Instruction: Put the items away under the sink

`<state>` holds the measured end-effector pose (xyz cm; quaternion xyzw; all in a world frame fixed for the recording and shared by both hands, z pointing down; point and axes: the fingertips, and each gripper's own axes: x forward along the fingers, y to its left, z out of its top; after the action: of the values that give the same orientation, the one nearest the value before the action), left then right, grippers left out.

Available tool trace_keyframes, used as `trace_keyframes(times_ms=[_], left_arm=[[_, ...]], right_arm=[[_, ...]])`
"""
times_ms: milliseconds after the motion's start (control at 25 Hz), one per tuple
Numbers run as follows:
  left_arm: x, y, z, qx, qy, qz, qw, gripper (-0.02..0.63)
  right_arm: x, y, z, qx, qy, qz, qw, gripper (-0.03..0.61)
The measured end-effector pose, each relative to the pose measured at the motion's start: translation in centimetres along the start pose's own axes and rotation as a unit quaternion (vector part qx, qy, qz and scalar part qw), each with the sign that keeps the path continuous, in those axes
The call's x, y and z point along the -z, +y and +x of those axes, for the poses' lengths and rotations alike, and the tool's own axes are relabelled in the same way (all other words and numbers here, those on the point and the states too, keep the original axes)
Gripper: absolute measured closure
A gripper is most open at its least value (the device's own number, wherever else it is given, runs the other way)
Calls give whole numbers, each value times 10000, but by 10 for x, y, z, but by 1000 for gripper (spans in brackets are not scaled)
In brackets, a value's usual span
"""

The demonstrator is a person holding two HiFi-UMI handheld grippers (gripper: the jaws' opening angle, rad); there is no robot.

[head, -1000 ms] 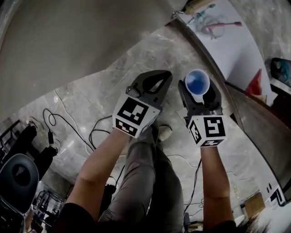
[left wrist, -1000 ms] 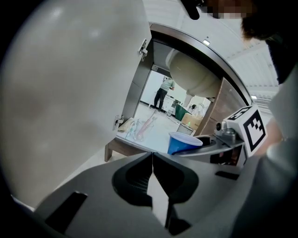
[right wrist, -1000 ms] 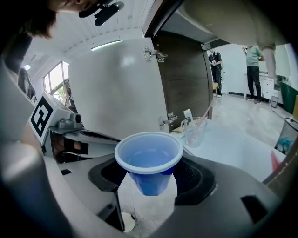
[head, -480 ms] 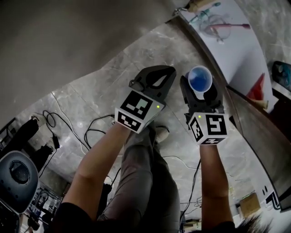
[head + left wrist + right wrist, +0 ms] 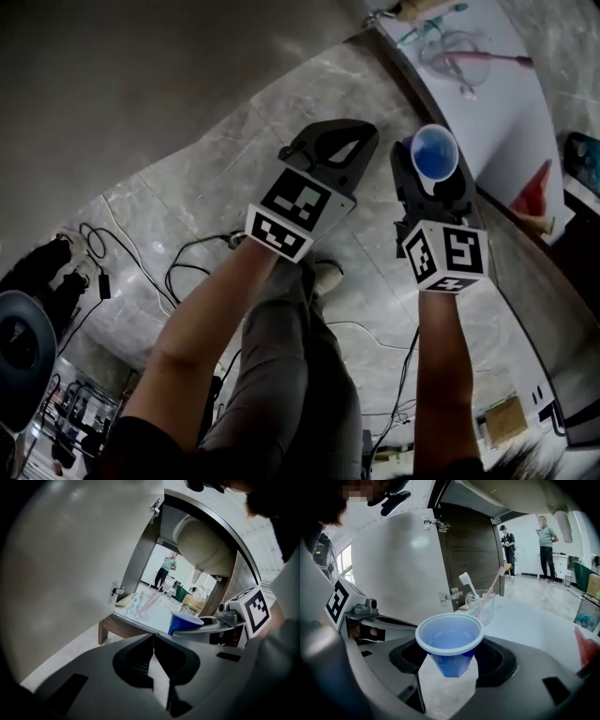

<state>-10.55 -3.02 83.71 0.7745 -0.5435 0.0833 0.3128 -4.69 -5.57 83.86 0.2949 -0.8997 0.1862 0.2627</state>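
Observation:
A blue plastic cup with a white rim stands upright between the jaws of my right gripper, which is shut on it. From above, the cup hangs just short of the white shelf of the open cabinet under the sink. A clear glass holding toothbrushes stands on that shelf. My left gripper is beside the right one, its jaws pressed together with nothing between them. The left gripper view shows the cup to the right of the closed tips.
The cabinet door swings open on the left, its hinges showing. The sink bowl's underside hangs above the shelf. A red object lies at the shelf's right. Cables trail over the marble floor. Two people stand in the room beyond.
Both grippers have shifted to the right and slightly forward, bringing the blue cup closer to the shelf's edge. Neither grip has changed.

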Motion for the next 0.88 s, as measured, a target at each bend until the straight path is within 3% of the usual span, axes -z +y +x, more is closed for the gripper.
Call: trace_keyframes(times_ms=[880], left_arm=[[-20, -2, 66, 218, -156, 49, 9996, 601]], right_arm=[[-19, -93, 23, 982, -447, 373, 9935, 259]])
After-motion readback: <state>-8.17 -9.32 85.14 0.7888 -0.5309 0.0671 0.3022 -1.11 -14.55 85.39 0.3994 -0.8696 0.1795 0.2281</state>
